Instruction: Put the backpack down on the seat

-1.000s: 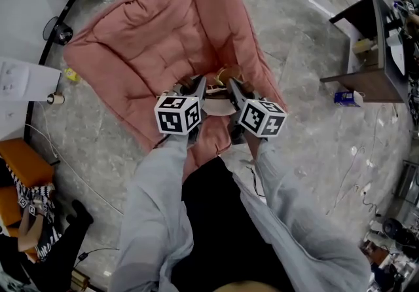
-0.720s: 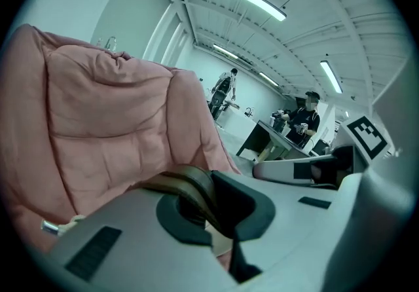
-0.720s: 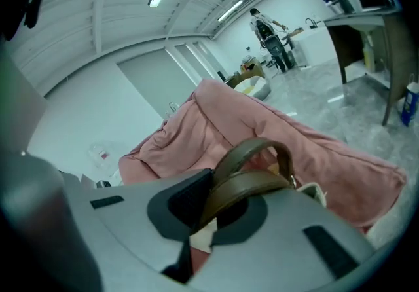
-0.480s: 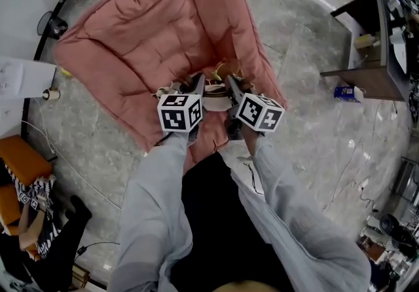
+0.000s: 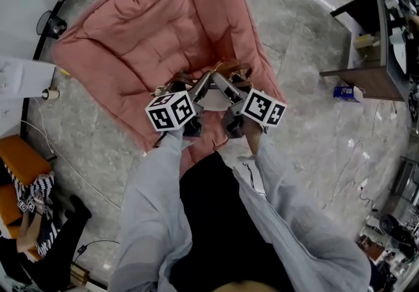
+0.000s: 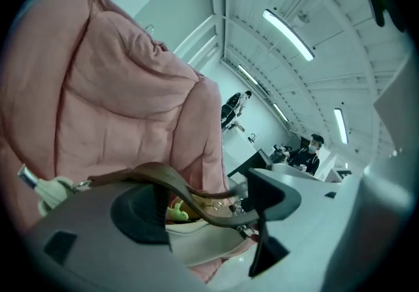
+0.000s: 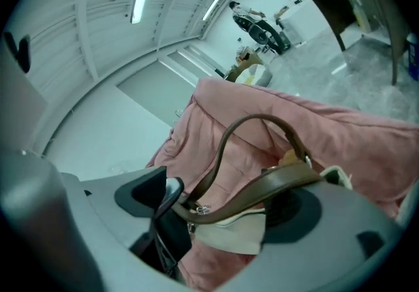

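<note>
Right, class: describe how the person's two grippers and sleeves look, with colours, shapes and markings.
The left gripper and right gripper each have a grey body, two jaws with dark pads, and a white cube printed with black square markers. Both pairs of jaws are opening, with a brown backpack strap between each. The sleeves are light grey-blue, over a black garment.

Bright ceiling strip lights point(image 6: 288, 34) overhead; fisheye edges bend and darken.

Both arms in pale grey sleeves point(image 5: 160, 186) stretched forward and down, converging, left gripper point(image 5: 190, 83) and right gripper point(image 5: 229, 81) side by side, tips angled inward, marker cubes upward, both sets of jaws opening, a brown strap point(image 6: 196, 194) crossing each gap unpinched
</note>
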{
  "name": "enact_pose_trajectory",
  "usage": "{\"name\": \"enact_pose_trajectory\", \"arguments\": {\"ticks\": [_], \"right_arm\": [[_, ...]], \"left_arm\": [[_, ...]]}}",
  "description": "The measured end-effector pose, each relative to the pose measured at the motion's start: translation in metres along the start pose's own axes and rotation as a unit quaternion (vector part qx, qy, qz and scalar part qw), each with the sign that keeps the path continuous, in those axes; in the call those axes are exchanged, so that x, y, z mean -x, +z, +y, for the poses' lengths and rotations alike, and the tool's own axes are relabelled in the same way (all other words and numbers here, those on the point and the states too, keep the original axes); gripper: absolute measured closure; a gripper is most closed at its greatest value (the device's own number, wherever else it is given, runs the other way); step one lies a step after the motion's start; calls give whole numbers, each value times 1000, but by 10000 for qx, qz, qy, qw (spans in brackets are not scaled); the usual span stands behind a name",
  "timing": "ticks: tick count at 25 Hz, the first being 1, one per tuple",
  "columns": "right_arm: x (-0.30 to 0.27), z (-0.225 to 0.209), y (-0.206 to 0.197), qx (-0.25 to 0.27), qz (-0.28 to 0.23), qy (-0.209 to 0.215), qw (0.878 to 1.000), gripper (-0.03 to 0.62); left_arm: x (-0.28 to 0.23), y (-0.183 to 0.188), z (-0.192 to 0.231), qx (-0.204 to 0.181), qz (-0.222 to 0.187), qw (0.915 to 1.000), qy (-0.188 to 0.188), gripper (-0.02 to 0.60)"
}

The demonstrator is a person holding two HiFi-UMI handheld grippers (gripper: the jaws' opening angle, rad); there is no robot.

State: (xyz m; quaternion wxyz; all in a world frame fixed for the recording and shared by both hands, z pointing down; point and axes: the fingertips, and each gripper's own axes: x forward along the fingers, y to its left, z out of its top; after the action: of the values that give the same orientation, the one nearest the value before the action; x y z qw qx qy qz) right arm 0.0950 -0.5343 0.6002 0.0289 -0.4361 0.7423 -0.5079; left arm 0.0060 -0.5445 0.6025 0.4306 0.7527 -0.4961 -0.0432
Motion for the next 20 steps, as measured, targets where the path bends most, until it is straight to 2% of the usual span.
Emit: {"name": "enact_pose_trajectory", "arguments": {"ticks": [2,7,14,20], "right_arm": [[4,0,1,-215,-6,83,9997,140],[17,-2,-5,-164,-11,-3,9999,138],[41,-1,-28,-241,-54,-100,9996,138],[70,13,-42,-204,-221,-59,9995,138]], "left_arm": [[7,-7,-1,149,199,9996,-134,207],[24,-24,-3,-125,499,9985,-186,207],[51,-45,-1,-5,574,9983,-140,207],[77,-60,-9,-219,697,9972,-189,207]]}}
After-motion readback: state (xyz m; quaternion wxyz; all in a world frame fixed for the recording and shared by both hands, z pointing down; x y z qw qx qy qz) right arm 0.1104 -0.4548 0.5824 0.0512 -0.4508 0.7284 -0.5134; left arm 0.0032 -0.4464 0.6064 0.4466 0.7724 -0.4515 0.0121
